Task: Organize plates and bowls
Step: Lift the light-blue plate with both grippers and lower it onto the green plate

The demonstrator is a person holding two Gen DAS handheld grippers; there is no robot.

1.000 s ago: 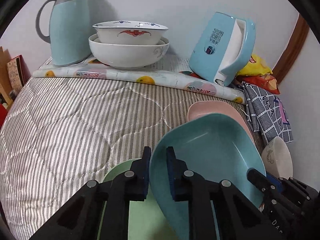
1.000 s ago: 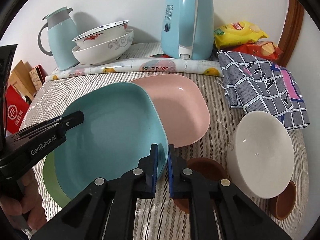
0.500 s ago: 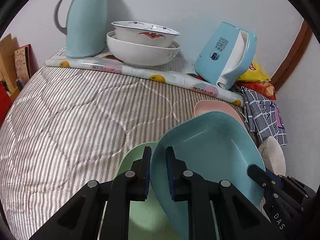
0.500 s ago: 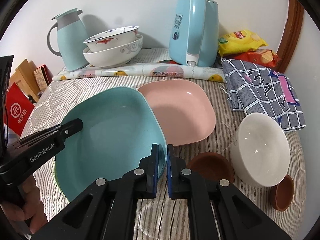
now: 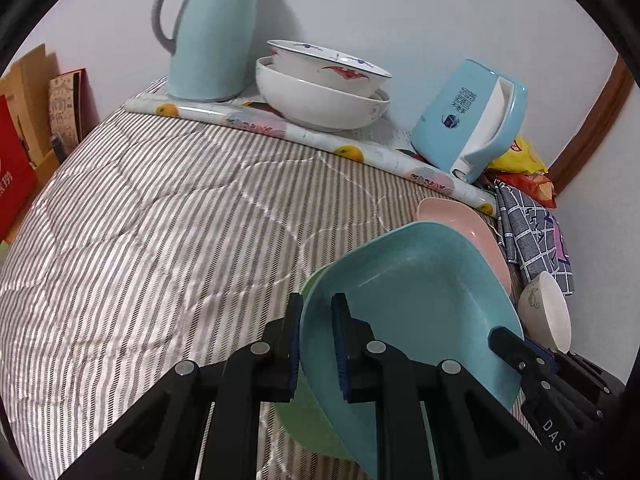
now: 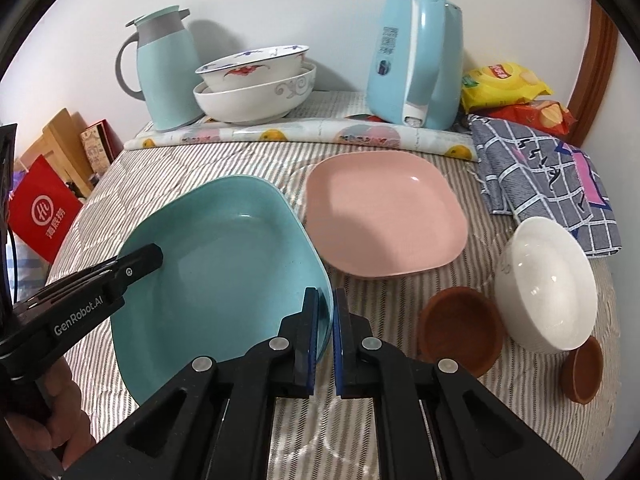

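Note:
Both grippers hold a teal square plate (image 6: 216,264) over the striped cloth. My right gripper (image 6: 326,308) is shut on its near right rim. My left gripper (image 5: 318,312) is shut on the opposite rim and shows in the right wrist view as black fingers (image 6: 132,266) over the plate's left edge. A green plate (image 5: 310,420) lies under the teal one, only its edge showing in the left wrist view. A pink plate (image 6: 384,216) sits apart to the right. A white bowl (image 6: 548,284) leans beside two small brown bowls (image 6: 460,328).
Two large white bowls (image 6: 256,88) are stacked at the back between a teal jug (image 6: 168,68) and a blue kettle (image 6: 416,60). A rolled printed mat (image 6: 304,134), a checked cloth (image 6: 548,172) and snack packs (image 6: 504,84) lie along the back and right. A hand (image 6: 40,424) grips the left tool.
Both grippers have carried the teal plate leftward, off the pink plate's edge, so a gap now shows between them. The teal plate now covers the green plate in the right wrist view.

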